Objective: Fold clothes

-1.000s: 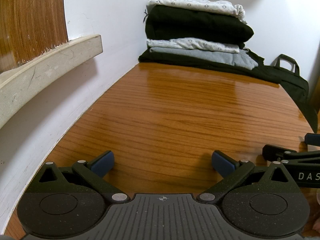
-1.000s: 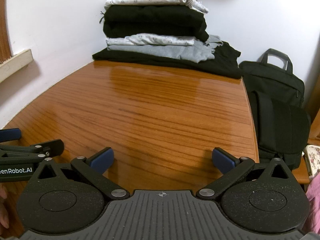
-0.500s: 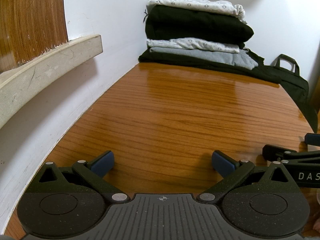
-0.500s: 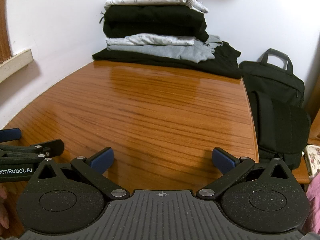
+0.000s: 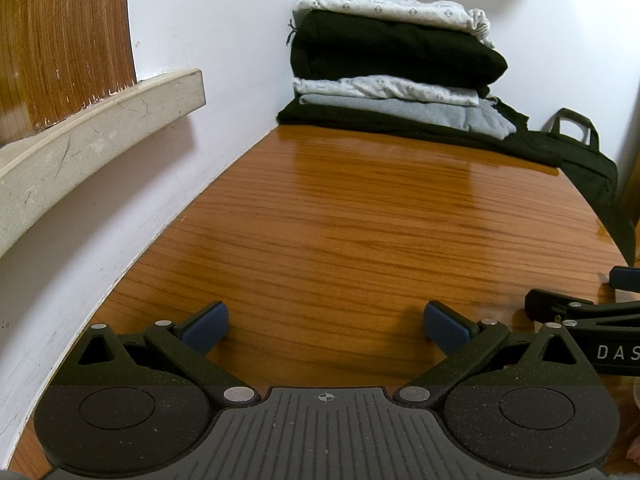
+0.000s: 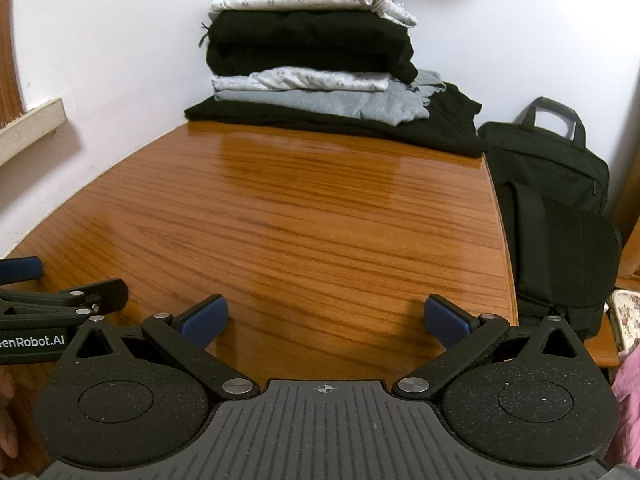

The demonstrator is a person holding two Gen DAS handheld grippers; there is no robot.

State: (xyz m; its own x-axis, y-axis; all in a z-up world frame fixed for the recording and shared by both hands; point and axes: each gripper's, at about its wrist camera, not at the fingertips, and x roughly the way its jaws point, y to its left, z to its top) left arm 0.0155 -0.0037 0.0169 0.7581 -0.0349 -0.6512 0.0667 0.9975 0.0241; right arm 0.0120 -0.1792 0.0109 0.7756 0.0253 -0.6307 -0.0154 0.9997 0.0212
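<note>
A stack of folded clothes [image 5: 392, 64] [image 6: 316, 52] sits at the far end of the wooden table [image 5: 360, 220] [image 6: 300, 220], in the corner: white patterned, black, white patterned, grey, and black garments from top to bottom. My left gripper [image 5: 326, 326] rests low over the near part of the table, open, with nothing between its blue pads. My right gripper [image 6: 326, 322] stands beside it to the right, also open and holding nothing. Each gripper's side shows at the edge of the other's view.
A white wall with a beige ledge [image 5: 100, 120] runs along the table's left side. A black bag [image 6: 552, 208] stands off the table's right edge. A floral item [image 6: 628, 316] and pink cloth [image 6: 628, 400] lie at the far right.
</note>
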